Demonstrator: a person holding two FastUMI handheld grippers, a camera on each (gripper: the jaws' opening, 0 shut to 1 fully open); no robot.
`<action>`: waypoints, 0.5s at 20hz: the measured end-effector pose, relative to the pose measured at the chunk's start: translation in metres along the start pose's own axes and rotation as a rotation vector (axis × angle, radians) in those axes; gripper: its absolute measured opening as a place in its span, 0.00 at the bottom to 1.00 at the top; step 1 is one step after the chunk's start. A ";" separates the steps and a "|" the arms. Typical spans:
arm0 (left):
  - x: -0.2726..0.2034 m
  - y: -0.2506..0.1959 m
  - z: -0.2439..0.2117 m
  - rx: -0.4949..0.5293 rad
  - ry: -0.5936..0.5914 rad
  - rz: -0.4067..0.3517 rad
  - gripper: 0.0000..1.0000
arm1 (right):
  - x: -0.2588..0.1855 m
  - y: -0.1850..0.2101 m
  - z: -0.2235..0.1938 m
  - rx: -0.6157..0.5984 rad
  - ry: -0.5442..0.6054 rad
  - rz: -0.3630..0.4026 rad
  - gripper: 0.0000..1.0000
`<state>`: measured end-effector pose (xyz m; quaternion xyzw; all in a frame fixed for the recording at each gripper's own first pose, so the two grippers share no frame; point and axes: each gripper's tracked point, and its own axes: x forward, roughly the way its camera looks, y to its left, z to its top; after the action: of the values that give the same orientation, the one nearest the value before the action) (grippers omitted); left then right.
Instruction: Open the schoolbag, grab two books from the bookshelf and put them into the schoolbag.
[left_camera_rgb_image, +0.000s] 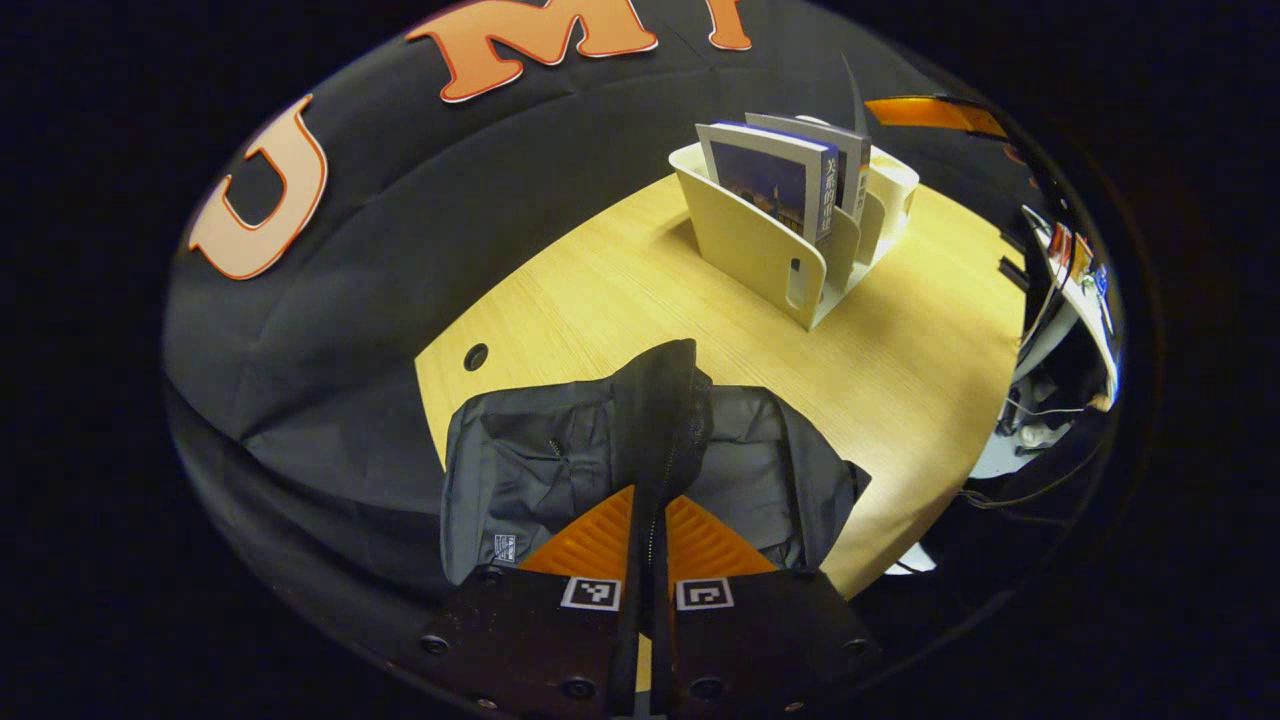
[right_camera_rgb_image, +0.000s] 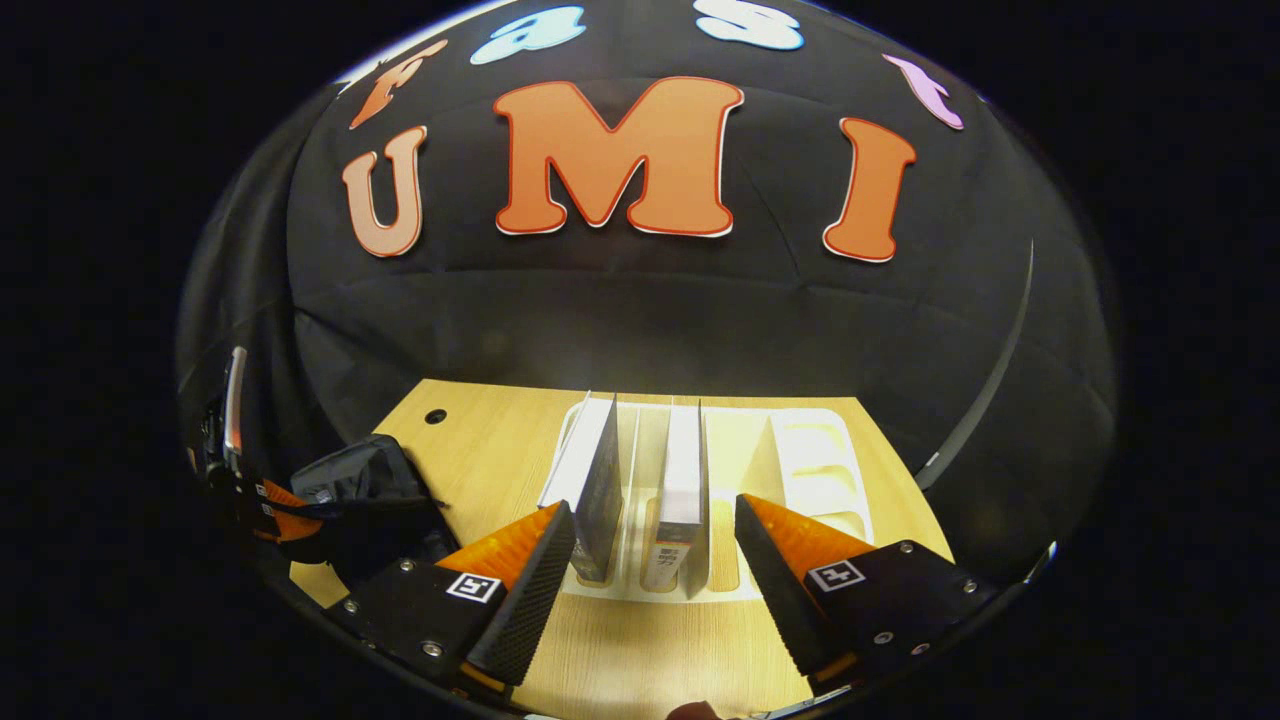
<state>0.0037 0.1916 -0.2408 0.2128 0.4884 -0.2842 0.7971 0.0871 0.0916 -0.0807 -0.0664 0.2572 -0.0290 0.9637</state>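
In the left gripper view, the left gripper (left_camera_rgb_image: 648, 520) is clenched on a raised black fold of the schoolbag (left_camera_rgb_image: 560, 470), with both fingers pressing on it. The dark grey schoolbag lies on the wooden table (left_camera_rgb_image: 900, 370) at the 6 o'clock side of the view, and its grey lining is visible on both sides of the fold. A small white label (left_camera_rgb_image: 505, 547) is sewn inside the bag, but its writing is too small to read. At about 1 o'clock stands the cream bookshelf (left_camera_rgb_image: 760, 250) with two books upright in it. The nearer book (left_camera_rgb_image: 770, 180) has a blue spine with white Chinese characters, which I cannot read with certainty.

In the right gripper view, the right gripper (right_camera_rgb_image: 655, 560) is released, its fingers wide apart and holding nothing. The bookshelf (right_camera_rgb_image: 810, 460) is just ahead at 12 o'clock. The two books (right_camera_rgb_image: 685, 480) stand in neighbouring slots between the fingers, not touched. The schoolbag (right_camera_rgb_image: 370, 490) is at 9 o'clock, with the left gripper (right_camera_rgb_image: 285, 520) on it.
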 end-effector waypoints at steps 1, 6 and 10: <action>-0.002 0.006 0.001 -0.001 -0.006 -0.027 0.06 | 0.000 0.008 0.005 -0.021 0.015 -0.012 0.96; -0.015 0.033 0.005 0.073 -0.027 -0.093 0.06 | 0.007 0.048 0.026 -0.022 0.125 0.015 0.96; -0.011 0.034 0.005 0.085 -0.029 -0.131 0.06 | 0.031 0.057 0.032 0.001 0.241 0.020 0.95</action>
<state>0.0256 0.2165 -0.2262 0.2101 0.4771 -0.3592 0.7741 0.1316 0.1486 -0.0768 -0.0593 0.3717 -0.0271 0.9261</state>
